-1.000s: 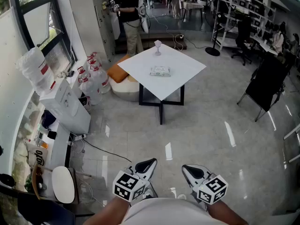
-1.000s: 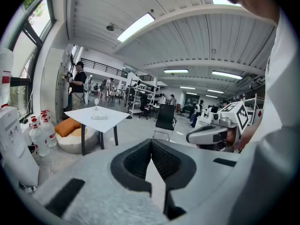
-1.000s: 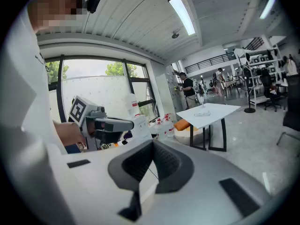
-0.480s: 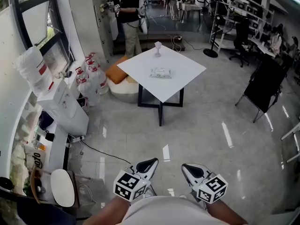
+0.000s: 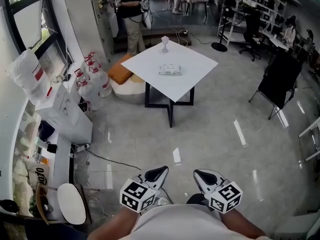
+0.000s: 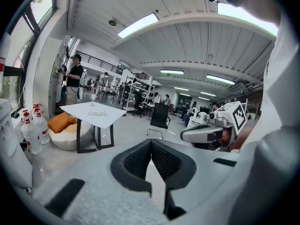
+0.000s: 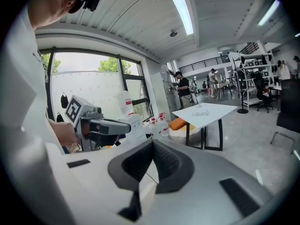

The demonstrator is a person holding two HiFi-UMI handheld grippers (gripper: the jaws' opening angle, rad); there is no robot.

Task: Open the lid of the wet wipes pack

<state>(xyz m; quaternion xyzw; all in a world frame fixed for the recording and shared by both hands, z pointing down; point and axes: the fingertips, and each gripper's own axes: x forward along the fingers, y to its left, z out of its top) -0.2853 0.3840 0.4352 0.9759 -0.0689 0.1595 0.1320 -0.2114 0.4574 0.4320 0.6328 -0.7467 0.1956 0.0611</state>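
The wet wipes pack (image 5: pixel 170 70) lies flat on a white square table (image 5: pixel 145 64) across the room, with its lid down. It shows as a small patch on the tabletop in the left gripper view (image 6: pixel 96 113) and the right gripper view (image 7: pixel 200 113). My left gripper (image 5: pixel 156 174) and right gripper (image 5: pixel 204 175) are held close to my body at the bottom of the head view, far from the table. Both have their jaws shut with nothing between them.
A small stemmed glass (image 5: pixel 165 42) stands at the table's far corner. Water bottles (image 5: pixel 90 86) and an orange cushion (image 5: pixel 120 75) sit left of the table. A black chair (image 5: pixel 278 84) stands right. A person (image 5: pixel 131 14) stands beyond. Shiny floor (image 5: pixel 200 134) lies between.
The table with the pack has shifted slightly up and left in the head view as I move across the floor. Both grippers keep their place in front of my body.
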